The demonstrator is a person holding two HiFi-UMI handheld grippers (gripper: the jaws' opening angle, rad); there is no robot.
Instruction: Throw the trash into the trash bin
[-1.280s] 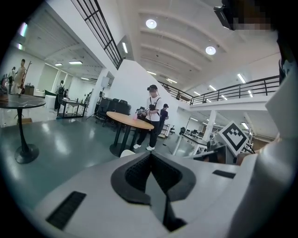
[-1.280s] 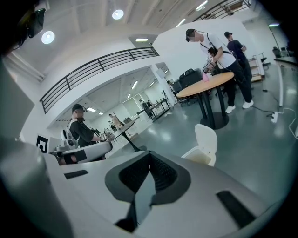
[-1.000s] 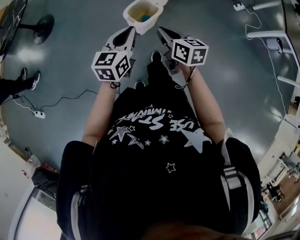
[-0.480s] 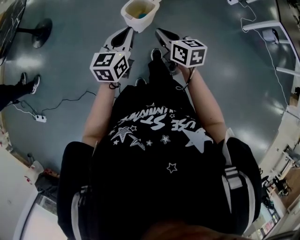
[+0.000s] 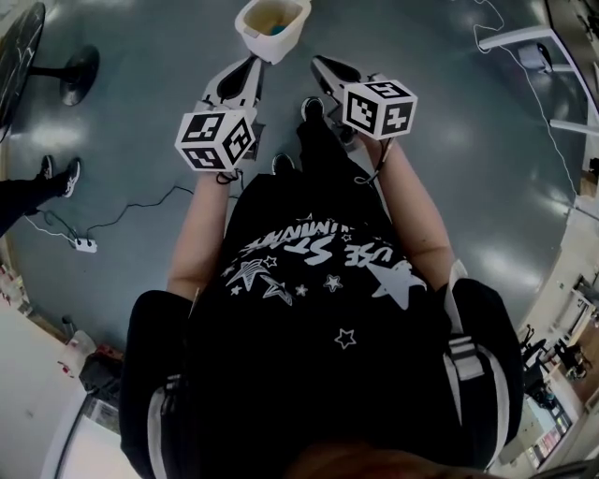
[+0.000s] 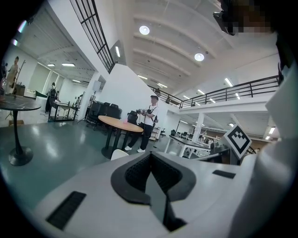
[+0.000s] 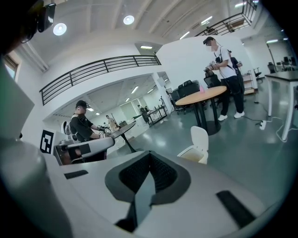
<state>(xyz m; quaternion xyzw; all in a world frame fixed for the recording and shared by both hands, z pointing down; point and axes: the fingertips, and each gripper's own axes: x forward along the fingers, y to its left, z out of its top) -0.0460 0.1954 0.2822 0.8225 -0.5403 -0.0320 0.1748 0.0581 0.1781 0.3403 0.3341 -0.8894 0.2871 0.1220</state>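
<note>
Risks first:
- Both grippers empty, so nothing to throw. Blue scrap (image 5: 275,29) lies inside the trash bin (image 5: 271,52). Probably means the drop is done; otherwise a pickup got missed.
- Could kick or tip the trash bin. Stands on the floor (image 5: 140,103) just ahead of the shoes (image 5: 313,109), open top, looks like light plastic.
- Cable (image 5: 140,198) and power strip (image 5: 85,245) on the floor off to the left, well apart from the feet. Trip hazard only if stepping that way.
- Other people and a round desk (image 7: 205,95) beyond the bin. Watch for a collision if walking on.

Pose:
- Left gripper (image 5: 249,65) and right gripper (image 5: 318,64) held out in front of the body, side by side, forearms roughly parallel.
- In head view, tips sit either side of the bin's near wall, above it, not touching.
- Left looks near level, right tipped a bit down.
- Jaws on both fully together, pads meeting, nothing between them.
- Bin shows just past the right jaws in the right gripper view. Only a white edge peeks over the left jaws in the left gripper view.
</note>
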